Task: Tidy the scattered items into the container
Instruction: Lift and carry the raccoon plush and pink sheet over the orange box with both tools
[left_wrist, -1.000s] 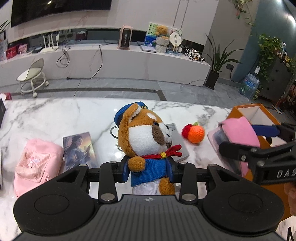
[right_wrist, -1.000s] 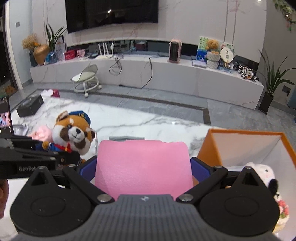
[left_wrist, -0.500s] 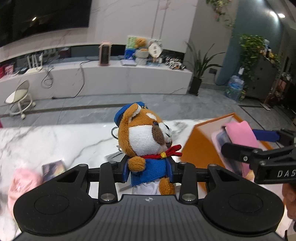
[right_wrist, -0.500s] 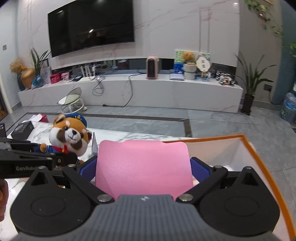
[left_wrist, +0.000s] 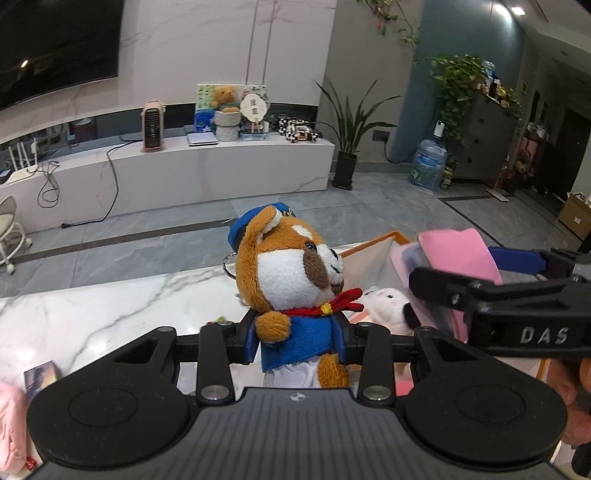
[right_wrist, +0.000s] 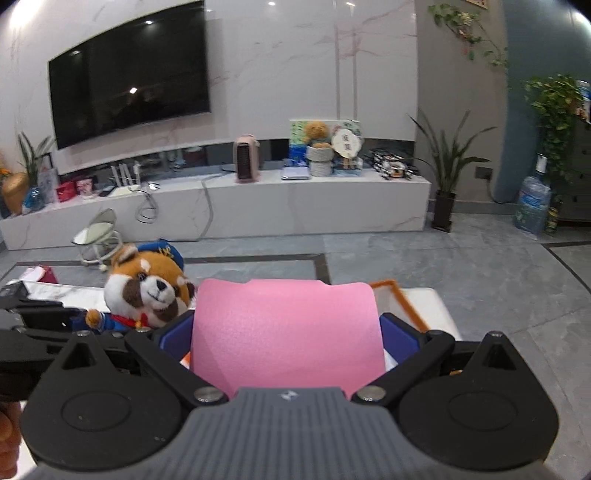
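Observation:
My left gripper (left_wrist: 297, 341) is shut on a red panda plush (left_wrist: 291, 280) in a blue cap and coat, held upright at the near edge of the orange box (left_wrist: 373, 245). The plush also shows in the right wrist view (right_wrist: 147, 291). My right gripper (right_wrist: 288, 332) is shut on a pink flat case (right_wrist: 286, 332) and holds it over the box, whose orange rim (right_wrist: 402, 299) shows beyond it. The case (left_wrist: 461, 254) and right gripper (left_wrist: 517, 288) show at the right of the left wrist view. A white plush (left_wrist: 386, 304) lies inside the box.
The white marble table (left_wrist: 110, 314) stretches left. A small picture card (left_wrist: 38, 376) and a pink pouch (left_wrist: 11, 424) lie at its near left. Beyond the table are grey floor, a white TV bench (right_wrist: 258, 206) and a small chair (right_wrist: 98, 236).
Both grippers have moved right with their loads. The box now sits directly under the case and beside the plush; the orange ball and book have left the view.

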